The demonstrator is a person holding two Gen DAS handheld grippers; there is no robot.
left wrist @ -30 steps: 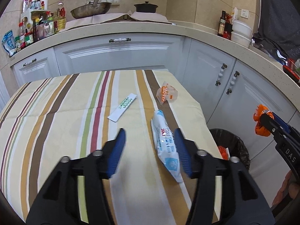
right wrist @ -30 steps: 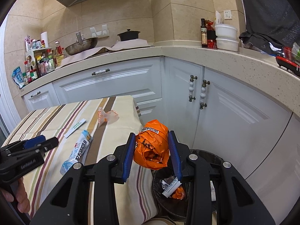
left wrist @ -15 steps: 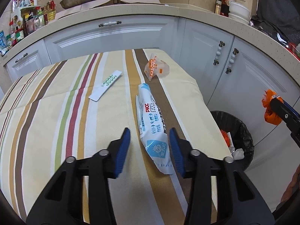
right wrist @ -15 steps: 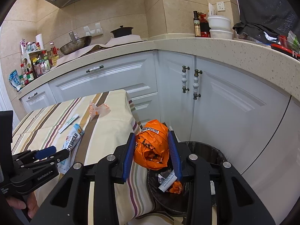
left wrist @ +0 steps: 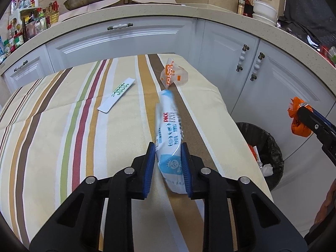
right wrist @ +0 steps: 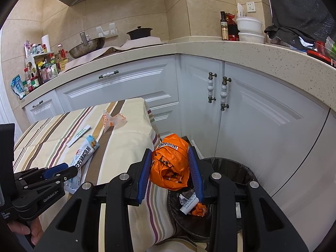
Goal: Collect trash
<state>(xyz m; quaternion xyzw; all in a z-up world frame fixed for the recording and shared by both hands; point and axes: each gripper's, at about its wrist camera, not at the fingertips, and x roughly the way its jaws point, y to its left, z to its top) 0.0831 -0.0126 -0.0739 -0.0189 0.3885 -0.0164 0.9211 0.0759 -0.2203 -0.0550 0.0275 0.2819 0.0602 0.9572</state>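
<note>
between the closing left gripper (left wrist: pixel 168 163) pads: blue-white wrapper (left wrist: pixel 168 126).

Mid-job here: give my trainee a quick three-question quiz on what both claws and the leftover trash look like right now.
1. True or false: the right claw holds a crumpled orange bag above the black bin.
2. What lies between the fingers of the closing left claw? A) white paper strip B) blue and white wrapper C) clear orange-printed wrapper
3. Besides that item, how many pieces of trash lie loose on the striped tablecloth?

Key:
1. True.
2. B, the blue and white wrapper.
3. Two: the white paper strip and the clear orange-printed wrapper.
</note>
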